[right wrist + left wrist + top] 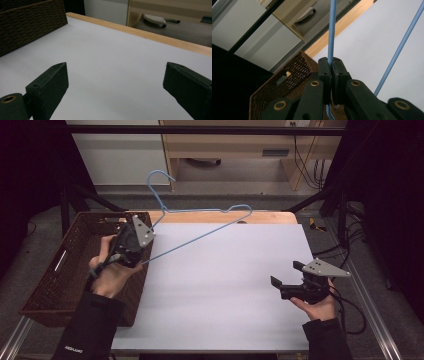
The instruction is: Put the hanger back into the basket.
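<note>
We hold the hanger in the left gripper, whose jaws are pinched tight on one blue wire near its corner; in the left gripper view the wire runs straight up out of the clamped pads. The hanger hangs in the air above the near-left part of the table, just beside the basket, with its hook pointing up and away from us. The right gripper rests low over the right side of the table, jaws spread wide with nothing between them.

We judge the hanger light and springy: thin wire that flexes a little but will not break. Its coating looks smooth, so a single pinch may let it swivel or slide. We would take a second hold on the long bottom bar or the far shoulder, well apart from the first, to stop it swinging.
</note>
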Demonstrator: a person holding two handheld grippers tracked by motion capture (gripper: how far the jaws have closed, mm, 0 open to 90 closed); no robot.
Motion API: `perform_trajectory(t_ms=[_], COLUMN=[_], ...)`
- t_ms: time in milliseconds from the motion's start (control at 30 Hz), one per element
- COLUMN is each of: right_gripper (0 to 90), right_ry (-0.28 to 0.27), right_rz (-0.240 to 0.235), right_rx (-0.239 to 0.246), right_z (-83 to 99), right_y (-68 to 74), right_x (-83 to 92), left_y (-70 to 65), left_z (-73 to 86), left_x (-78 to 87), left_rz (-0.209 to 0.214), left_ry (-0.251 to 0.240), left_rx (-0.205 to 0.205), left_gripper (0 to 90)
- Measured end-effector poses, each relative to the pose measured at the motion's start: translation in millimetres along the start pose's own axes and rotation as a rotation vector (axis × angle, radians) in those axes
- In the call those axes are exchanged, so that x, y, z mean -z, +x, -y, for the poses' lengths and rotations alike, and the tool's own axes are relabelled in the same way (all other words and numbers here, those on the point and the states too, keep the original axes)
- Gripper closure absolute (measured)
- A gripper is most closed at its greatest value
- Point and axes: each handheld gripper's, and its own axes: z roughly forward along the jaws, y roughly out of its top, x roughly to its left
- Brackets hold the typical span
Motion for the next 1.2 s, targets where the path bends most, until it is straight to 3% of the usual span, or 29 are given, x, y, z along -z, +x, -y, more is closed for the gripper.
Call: perform_trajectory(t_ms=[500,700,967,1133,1200], right_gripper=[6.8,7.0,7.1,7.1,7.1], right_ry=[0.039,0.041,0.048,0.047,0.048], right_rz=[-0.023,-0.028,-0.031,-0.031,-0.032], right_rx=[-0.005,-0.003,0.001,0.000,0.002], right_z=[12.6,13.2,14.9,14.8,14.9], right_y=[-1.4,-0.7,-0.1,0.1,0.3], right_x=[-5.8,-6.4,-9.2,-9.0,-9.3], left_y=[57.0,71.4,90.8,98.7,103.1], left_z=[45.4,61.8,80.3,85.9,92.1], left_x=[7.3,3.1,-3.4,-4.1,-5.8], left_rz=[-0.092,-0.089,-0.038,-0.053,-0.084], left_ry=[0.076,0.106,0.153,0.188,0.209], left_rx=[0.093,0.127,0.164,0.172,0.172], left_gripper=[87.4,87.4,87.4,87.4,87.4])
